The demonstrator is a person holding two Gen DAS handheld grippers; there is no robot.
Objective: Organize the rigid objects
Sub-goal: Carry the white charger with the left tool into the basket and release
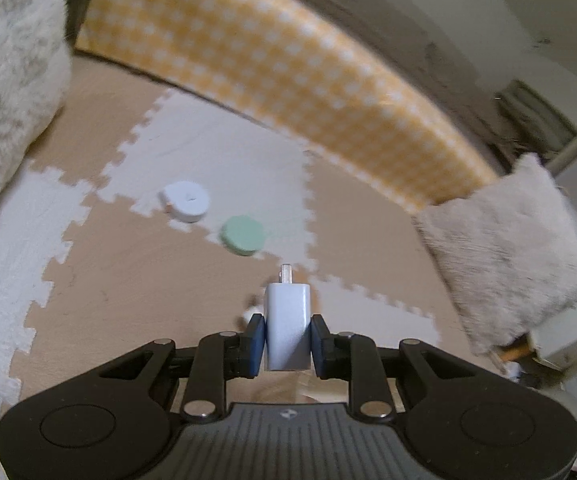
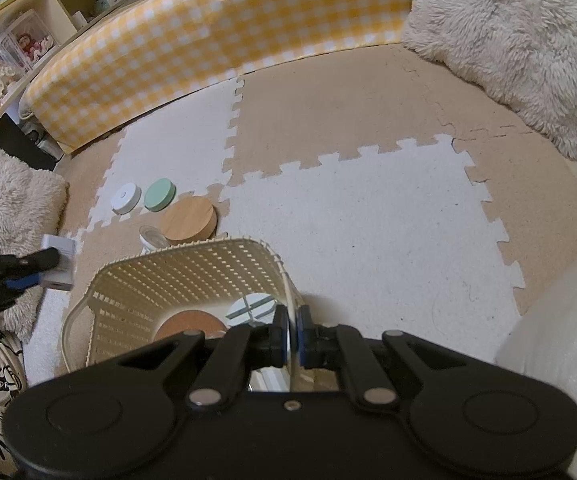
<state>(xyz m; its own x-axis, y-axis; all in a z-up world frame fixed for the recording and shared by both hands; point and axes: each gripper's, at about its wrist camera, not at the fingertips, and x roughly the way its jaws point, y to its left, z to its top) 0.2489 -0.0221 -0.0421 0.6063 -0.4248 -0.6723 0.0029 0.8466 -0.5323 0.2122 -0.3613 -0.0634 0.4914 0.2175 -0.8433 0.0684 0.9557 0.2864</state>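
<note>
We hold a white plug adapter (image 1: 288,330) pinched in our left gripper (image 1: 287,338), raised above the foam mat (image 2: 368,232) left of the cream woven basket (image 2: 176,276). Our right gripper (image 2: 293,338) is clamped on the basket's near rim. Inside lie a cork disc (image 2: 190,326) and a clear lid (image 2: 252,306), both partly hidden. Farther off sit a white disc (image 2: 126,198), green disc (image 2: 160,195) and wooden lid (image 2: 188,220); open mat spreads right.

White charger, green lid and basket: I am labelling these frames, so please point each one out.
white charger (image 1: 288,320), left wrist view, front face between the pads.
green lid (image 2: 160,195), right wrist view, flat top.
basket (image 2: 192,276), right wrist view, inner lattice wall.
</note>
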